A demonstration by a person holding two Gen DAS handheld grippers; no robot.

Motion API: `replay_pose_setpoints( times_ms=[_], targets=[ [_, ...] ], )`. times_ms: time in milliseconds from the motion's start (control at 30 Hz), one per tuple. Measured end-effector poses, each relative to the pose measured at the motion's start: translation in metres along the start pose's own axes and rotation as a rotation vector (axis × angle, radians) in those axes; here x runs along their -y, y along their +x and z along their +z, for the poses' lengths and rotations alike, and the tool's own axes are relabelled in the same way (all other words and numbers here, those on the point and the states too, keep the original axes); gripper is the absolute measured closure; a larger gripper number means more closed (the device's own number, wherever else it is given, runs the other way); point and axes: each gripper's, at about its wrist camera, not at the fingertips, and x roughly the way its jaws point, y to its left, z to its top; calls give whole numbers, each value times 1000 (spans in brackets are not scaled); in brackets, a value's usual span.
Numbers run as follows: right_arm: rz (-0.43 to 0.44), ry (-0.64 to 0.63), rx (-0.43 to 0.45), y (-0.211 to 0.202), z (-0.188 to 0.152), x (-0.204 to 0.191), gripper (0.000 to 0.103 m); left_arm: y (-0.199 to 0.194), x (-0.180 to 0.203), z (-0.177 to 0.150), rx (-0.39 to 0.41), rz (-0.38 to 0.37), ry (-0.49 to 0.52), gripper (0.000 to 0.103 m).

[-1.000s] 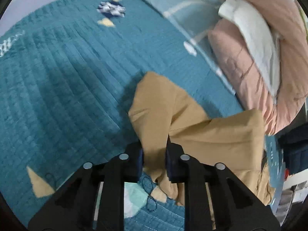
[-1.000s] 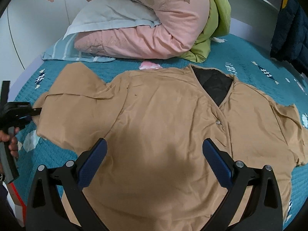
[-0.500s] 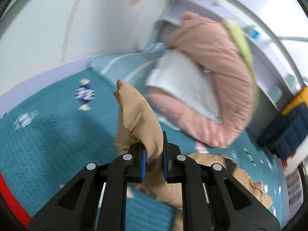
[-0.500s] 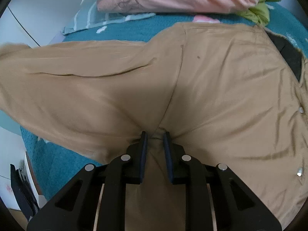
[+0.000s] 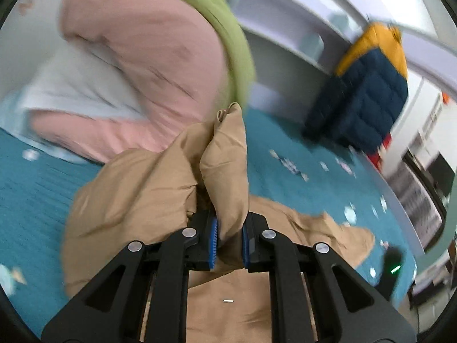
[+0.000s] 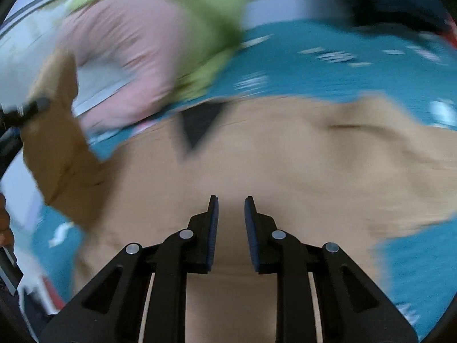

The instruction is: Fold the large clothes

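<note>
the left tool [image 5: 229, 238] is clamped on a bunched sleeve [image 5: 225, 171] of the tan garment [image 6: 271, 165], with cloth filling the gap between its blue pads and standing up in a peak above them; the rest of the garment lies spread on the teal bed cover [image 5: 37, 188], its dark neckline [image 6: 200, 123] toward the pink quilt [image 5: 148, 65]; the right tool [image 6: 230, 228] hovers low over the garment's body with a narrow gap between its pads, and i see nothing caught in that gap, though blur makes this uncertain.

the step in hand looks like carrying the sleeve across the body to lay it inward; to do it well, i would keep the left grip firm until the sleeve is over the chest, lower it flat rather than drop it, and let go only when the cuff rests on the cloth; the right tool could pin the body near the shoulder so the whole garment does not drag; thin fabric like this will likely wrinkle under a fast pull.

both views are smeared by motion, the right one worst; the garment's hem lies under the tools and out of sight; the far sleeve is only a tan blur at the right; the left tool shows at the right view's left edge as a dark streak; the navy and yellow jacket [image 5: 368, 85] beyond the bed is soft-edged.
</note>
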Motion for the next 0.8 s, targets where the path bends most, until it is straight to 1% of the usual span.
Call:
replay_pose_setpoints(
  times_ms=[33, 67, 133, 200, 233, 300, 367, 400, 433, 467, 500, 533, 567, 600, 633, 700, 767, 800],
  targets=[
    [-42, 29, 9, -8, 0, 23, 83, 23, 18, -8, -36, -4, 17, 90],
    [-74, 54, 14, -11, -1, 44, 83, 40, 27, -13, -66, -9, 22, 90],
    [-161, 135, 28, -26, -7, 102, 83, 77, 51, -30, -128, -28, 33, 90],
    [-220, 216, 36, -36, -14, 149, 83, 105, 67, -49, -183, -10, 63, 90],
    [-237, 262, 35, -41, -19, 171, 83, 121, 72, -59, -215, 3, 66, 90],
    [-231, 355, 34, -46, -25, 204, 80, 143, 73, -77, -274, 27, 77, 89],
    [-214, 445, 58, -51, -30, 229, 71, 154, 71, -96, -313, 56, 91, 88],
    [-205, 474, 72, -56, -33, 240, 61, 158, 72, -103, -327, 66, 97, 84],
    [-179, 521, 96, -58, -35, 251, 56, 162, 74, -108, -346, 65, 103, 80],
    [-156, 565, 112, -59, -36, 261, 54, 162, 75, -112, -350, 59, 106, 71],
    [-154, 596, 122, -61, -35, 269, 51, 162, 77, -114, -352, 53, 111, 60],
    [-154, 627, 132, -59, -34, 277, 49, 161, 77, -119, -351, 44, 112, 57],
    [-149, 657, 138, -56, -32, 284, 48, 160, 81, -120, -355, 27, 116, 50],
    [-149, 682, 142, -55, -31, 292, 48, 159, 85, -121, -360, 16, 123, 39],
    [-147, 711, 142, -53, -30, 300, 46, 158, 89, -122, -367, 0, 124, 35],
    [-109, 765, 143, -43, -24, 311, 45, 158, 94, -124, -394, -36, 122, 33],
    [-89, 787, 125, -35, -16, 319, 44, 157, 98, -124, -424, -65, 118, 29],
    [-83, 797, 128, -33, -14, 321, 43, 157, 99, -123, -437, -86, 107, 28]
  ],
)
